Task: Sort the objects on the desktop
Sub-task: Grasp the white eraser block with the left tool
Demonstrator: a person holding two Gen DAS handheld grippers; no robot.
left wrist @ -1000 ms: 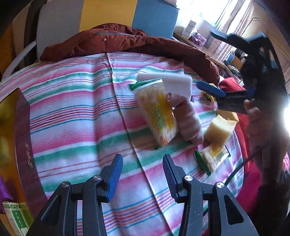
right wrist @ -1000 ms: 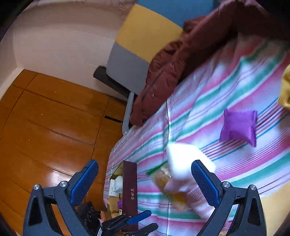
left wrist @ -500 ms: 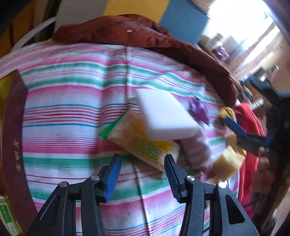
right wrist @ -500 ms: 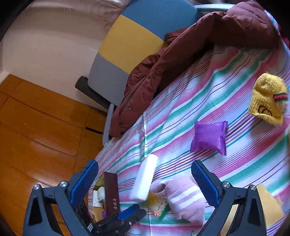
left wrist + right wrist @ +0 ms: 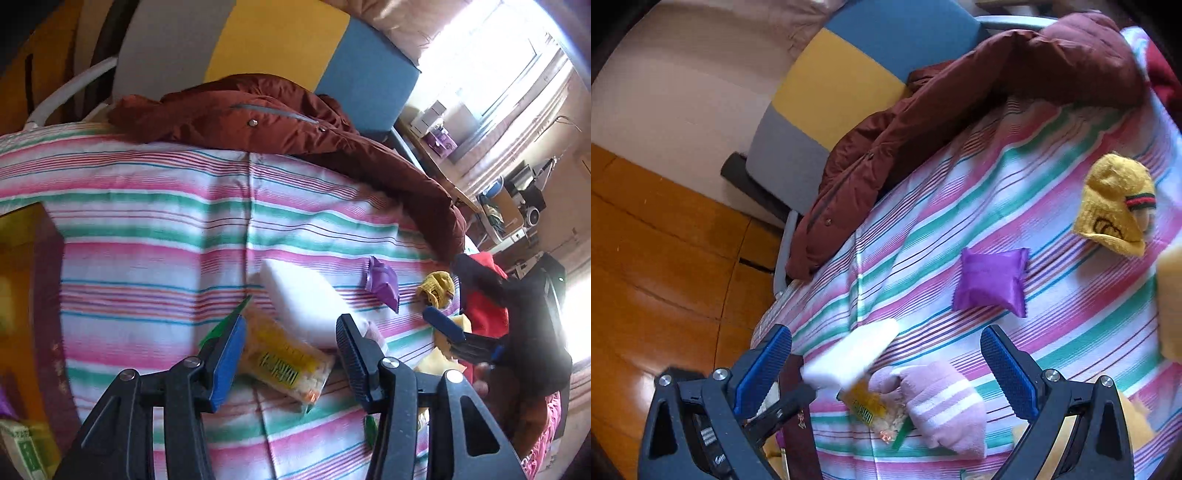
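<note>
A yellow snack packet [image 5: 284, 360] lies on the striped cloth, partly under a white sponge block [image 5: 304, 304]. My left gripper [image 5: 288, 350] is open, its jaws on either side of the packet, touching nothing that I can see. A pink striped sock [image 5: 942, 402] lies beside the packet [image 5: 875, 410] and the white block [image 5: 853, 354]. My right gripper [image 5: 886, 373] is open and empty above them. A purple pouch [image 5: 991, 280] and a yellow knit sock [image 5: 1117, 205] lie farther right.
A brown jacket [image 5: 280, 125] lies along the far edge of the striped cloth [image 5: 147, 240]. A dark red box [image 5: 37, 295] with items stands at the left edge. A yellow sponge [image 5: 439, 365] and a red garment [image 5: 484, 306] sit at the right.
My left gripper has moved forward and down, so the snack packet now lies between its jaws. The right gripper has swung closer over the pink sock and white block.
</note>
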